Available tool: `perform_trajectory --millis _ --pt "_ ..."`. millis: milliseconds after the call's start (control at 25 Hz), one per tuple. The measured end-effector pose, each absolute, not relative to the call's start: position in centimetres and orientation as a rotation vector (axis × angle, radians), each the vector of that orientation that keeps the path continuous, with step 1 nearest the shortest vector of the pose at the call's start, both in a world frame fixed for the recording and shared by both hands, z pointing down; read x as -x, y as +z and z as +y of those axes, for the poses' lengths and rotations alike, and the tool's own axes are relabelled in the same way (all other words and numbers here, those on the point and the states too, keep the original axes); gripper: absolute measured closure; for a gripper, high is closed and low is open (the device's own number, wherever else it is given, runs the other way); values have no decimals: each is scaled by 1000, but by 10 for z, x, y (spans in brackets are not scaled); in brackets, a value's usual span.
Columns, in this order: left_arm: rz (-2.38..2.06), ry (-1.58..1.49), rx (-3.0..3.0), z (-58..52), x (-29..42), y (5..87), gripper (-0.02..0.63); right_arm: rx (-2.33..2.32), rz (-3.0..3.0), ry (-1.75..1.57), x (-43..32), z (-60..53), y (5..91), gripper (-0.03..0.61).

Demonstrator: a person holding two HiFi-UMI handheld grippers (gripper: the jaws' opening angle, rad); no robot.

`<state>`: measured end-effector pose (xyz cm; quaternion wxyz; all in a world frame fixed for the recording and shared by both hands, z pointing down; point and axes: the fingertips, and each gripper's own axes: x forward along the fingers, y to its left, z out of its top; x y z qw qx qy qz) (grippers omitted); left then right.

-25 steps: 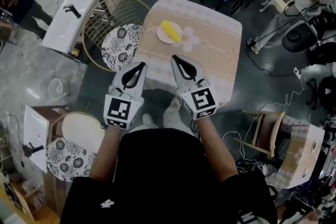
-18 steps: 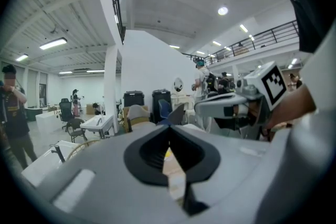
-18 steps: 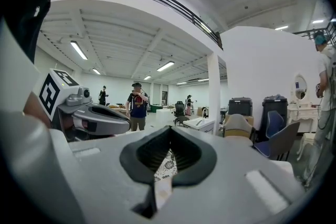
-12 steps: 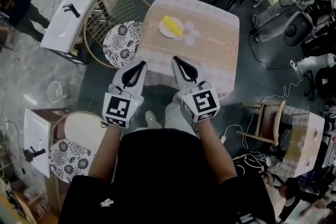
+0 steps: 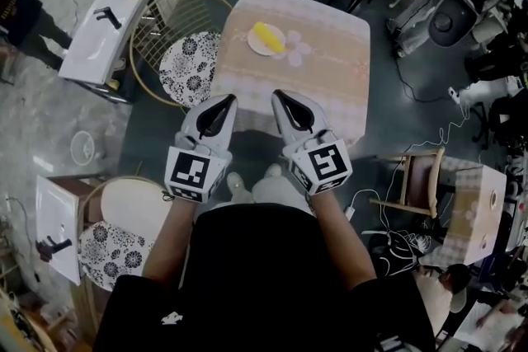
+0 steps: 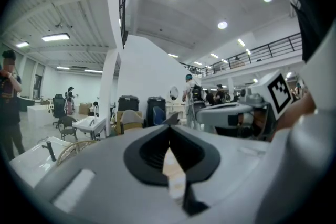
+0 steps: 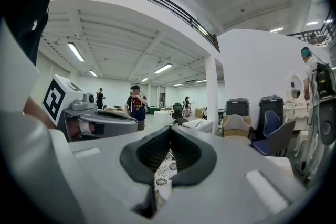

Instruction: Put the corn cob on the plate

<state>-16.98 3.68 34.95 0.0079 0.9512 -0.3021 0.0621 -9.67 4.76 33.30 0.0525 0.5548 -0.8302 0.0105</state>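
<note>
The yellow corn cob (image 5: 266, 36) lies on a small white plate (image 5: 256, 48) on the far left part of the square table (image 5: 330, 86). In the head view both grippers hover side by side before the table's near edge, well short of the plate. My left gripper (image 5: 228, 100) has its jaws together with nothing between them. My right gripper (image 5: 277, 95) is shut and empty too. In both gripper views the tips meet: left gripper (image 6: 172, 119), right gripper (image 7: 171, 127), both pointing out level over the room.
A round-backed chair with a patterned seat (image 5: 187, 70) stands left of the table. A white sink unit (image 5: 103, 27) is further left, another patterned chair (image 5: 107, 247) near left. A wooden chair (image 5: 412, 185) and cables (image 5: 429, 136) lie to the right. People stand far off.
Both grippers have drawn back a little from the table's near edge and stayed shut. The table and plate have shifted slightly up in the head view.
</note>
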Motion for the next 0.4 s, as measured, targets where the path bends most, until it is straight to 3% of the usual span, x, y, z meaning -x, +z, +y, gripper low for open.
perform_trajectory --millis 400 --pt "-927 186 -2978 34 169 348 623 -1687 -2543 60 101 49 333 577"
